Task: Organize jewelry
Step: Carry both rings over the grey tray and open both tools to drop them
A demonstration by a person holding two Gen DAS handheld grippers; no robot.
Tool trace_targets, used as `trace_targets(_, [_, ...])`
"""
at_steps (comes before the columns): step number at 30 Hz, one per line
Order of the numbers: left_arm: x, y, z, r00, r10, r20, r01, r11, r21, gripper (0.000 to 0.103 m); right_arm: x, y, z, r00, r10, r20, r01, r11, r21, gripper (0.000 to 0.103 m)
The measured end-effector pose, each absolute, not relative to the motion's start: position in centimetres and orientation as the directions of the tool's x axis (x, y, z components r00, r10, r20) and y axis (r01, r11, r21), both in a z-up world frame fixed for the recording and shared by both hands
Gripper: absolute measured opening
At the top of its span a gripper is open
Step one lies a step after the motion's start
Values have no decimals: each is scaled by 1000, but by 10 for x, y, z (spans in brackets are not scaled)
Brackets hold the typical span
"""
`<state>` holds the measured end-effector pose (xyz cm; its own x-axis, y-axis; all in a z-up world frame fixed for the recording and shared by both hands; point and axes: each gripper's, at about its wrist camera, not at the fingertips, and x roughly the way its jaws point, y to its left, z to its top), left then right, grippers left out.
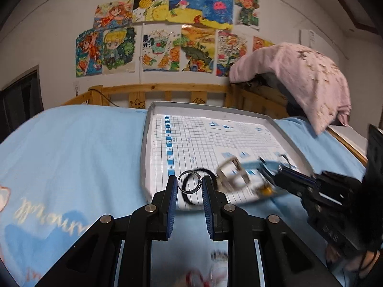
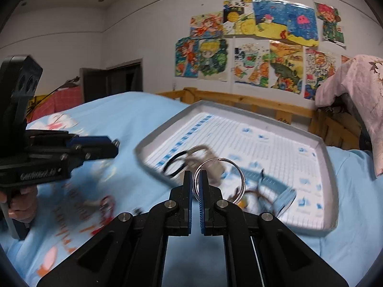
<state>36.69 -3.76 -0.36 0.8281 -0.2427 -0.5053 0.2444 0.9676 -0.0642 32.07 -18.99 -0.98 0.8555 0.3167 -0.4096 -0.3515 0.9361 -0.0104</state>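
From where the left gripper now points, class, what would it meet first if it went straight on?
The left gripper, shut on a small silver ring, points at the near edge of the grey tray. It would probably first meet the black loop lying there, just beyond the ring; blur leaves depth uncertain.

One grey metal tray lined with one gridded white paper sheet lies on the light blue bedspread. Two shiny silver rings show: one small silver ring and one large thin silver hoop. Near the tray's front edge lie one black elastic loop, one pale square-framed buckle piece, blurred, and one light blue strap. Two black grippers with blue-padded fingers appear: the left gripper and the right gripper.
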Motion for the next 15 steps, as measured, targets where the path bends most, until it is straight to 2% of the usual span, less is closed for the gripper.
trace_targets(11, [412, -51, -43, 773, -203, -601, 207, 976, -64, 20, 383, -203, -34, 831, 291, -474, -305, 951, 49, 5])
trace_targets(15, [411, -51, -44, 771, -197, -605, 201, 978, -62, 20, 389, -199, -43, 821, 282, -497, -297, 954, 51, 5])
